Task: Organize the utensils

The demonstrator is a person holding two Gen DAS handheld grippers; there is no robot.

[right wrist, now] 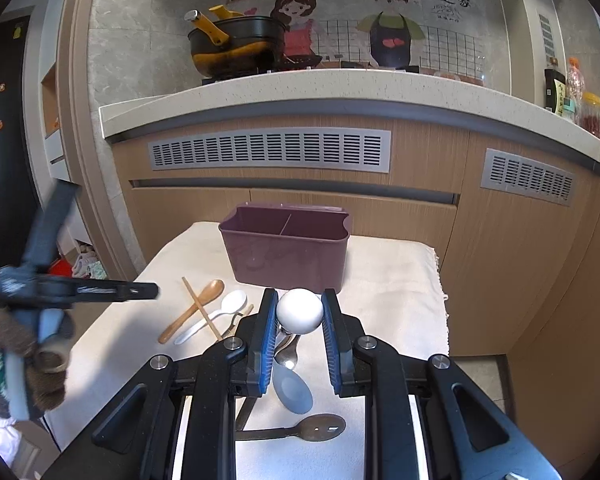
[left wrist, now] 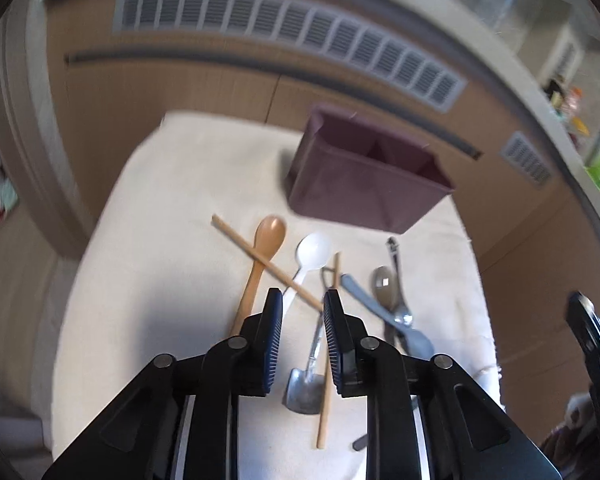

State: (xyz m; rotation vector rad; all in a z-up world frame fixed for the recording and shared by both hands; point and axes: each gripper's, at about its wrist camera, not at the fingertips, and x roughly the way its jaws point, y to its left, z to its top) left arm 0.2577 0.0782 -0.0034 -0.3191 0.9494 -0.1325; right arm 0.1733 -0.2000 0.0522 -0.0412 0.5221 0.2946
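Utensils lie scattered on a desk covered with a cream cloth (right wrist: 388,276), in front of one maroon plastic two-compartment caddy (right wrist: 286,254). Counted: two wooden chopsticks (left wrist: 266,264), crossed; one brown wooden spoon (left wrist: 266,248); one white plastic spoon (left wrist: 310,258); one small metal shovel-shaped spoon (left wrist: 306,388). The right gripper (right wrist: 299,312) has its fingers closed on a round white spoon bowl (right wrist: 299,311). The left gripper (left wrist: 299,308) hovers with fingers apart, holding nothing.

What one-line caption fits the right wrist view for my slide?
Right gripper grips a white spoon by its bowl, before the empty maroon divided caddy, other utensils lying on the cream cloth.
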